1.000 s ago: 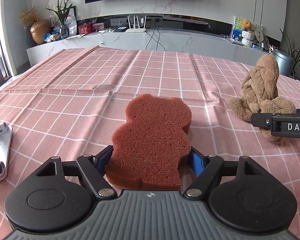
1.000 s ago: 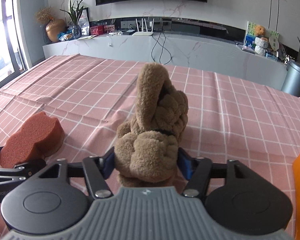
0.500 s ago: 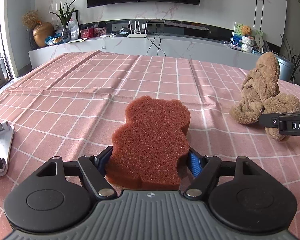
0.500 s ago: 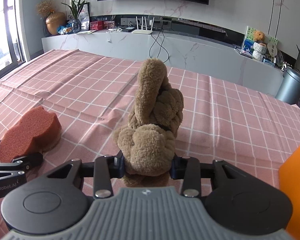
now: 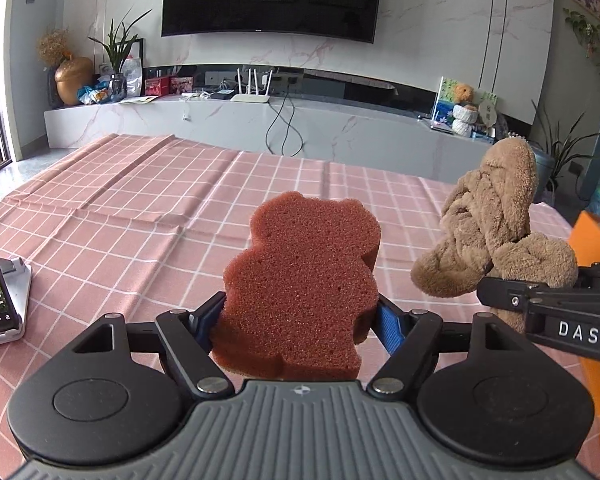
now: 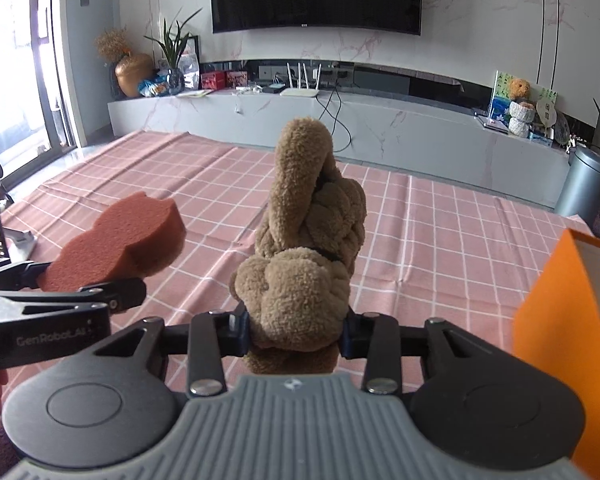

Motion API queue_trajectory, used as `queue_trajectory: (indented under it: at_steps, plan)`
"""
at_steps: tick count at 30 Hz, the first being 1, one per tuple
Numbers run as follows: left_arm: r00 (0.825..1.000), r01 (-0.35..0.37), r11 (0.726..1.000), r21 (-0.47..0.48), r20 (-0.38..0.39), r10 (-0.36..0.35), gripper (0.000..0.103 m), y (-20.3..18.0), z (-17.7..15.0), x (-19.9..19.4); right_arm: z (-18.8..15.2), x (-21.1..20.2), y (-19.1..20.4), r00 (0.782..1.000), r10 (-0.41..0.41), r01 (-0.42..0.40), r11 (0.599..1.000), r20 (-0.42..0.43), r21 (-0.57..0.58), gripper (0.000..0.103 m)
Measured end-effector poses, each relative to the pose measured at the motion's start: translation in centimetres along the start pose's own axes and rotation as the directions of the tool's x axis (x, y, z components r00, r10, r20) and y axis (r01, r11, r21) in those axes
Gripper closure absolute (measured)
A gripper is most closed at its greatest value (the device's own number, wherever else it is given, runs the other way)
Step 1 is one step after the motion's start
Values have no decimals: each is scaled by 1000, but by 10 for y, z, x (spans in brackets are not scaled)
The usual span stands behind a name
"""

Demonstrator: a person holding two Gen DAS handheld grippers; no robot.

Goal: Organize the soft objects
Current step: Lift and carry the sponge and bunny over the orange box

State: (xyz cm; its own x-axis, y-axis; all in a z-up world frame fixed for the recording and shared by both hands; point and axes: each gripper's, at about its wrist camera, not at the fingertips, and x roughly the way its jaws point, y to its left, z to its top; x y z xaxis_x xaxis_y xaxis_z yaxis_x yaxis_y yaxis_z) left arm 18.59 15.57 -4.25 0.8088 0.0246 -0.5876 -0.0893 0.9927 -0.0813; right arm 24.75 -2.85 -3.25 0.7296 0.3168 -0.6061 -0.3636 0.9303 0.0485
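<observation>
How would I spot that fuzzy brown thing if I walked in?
Find the pink checked tablecloth. Above it, the right tongs grip a tan plush knot. It is furry and braided, unlike the flat, porous red sponge held beside it.

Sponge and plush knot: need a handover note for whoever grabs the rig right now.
Left gripper: shut on the brown sponge, held above the checked tablecloth.
Right gripper: shut on the plush knot, also off the cloth.
Orange box stands at the right edge, beside the right gripper.
Done: both soft items picked up.
Left: likely place both in the orange box; its inside is out of view.
</observation>
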Motion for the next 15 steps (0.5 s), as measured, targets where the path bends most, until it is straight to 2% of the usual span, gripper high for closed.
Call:
queue_trajectory:
  at_steps: [8, 15]
  plan:
    - [998, 62, 998, -17, 16, -61, 17, -33, 2, -37, -13, -69, -25, 998, -19, 19, 1000, 59, 7, 64]
    - [990, 134, 991, 22, 35, -135, 17, -65, 0, -61, -31, -116, -51, 994, -62, 57, 997, 90, 53, 64]
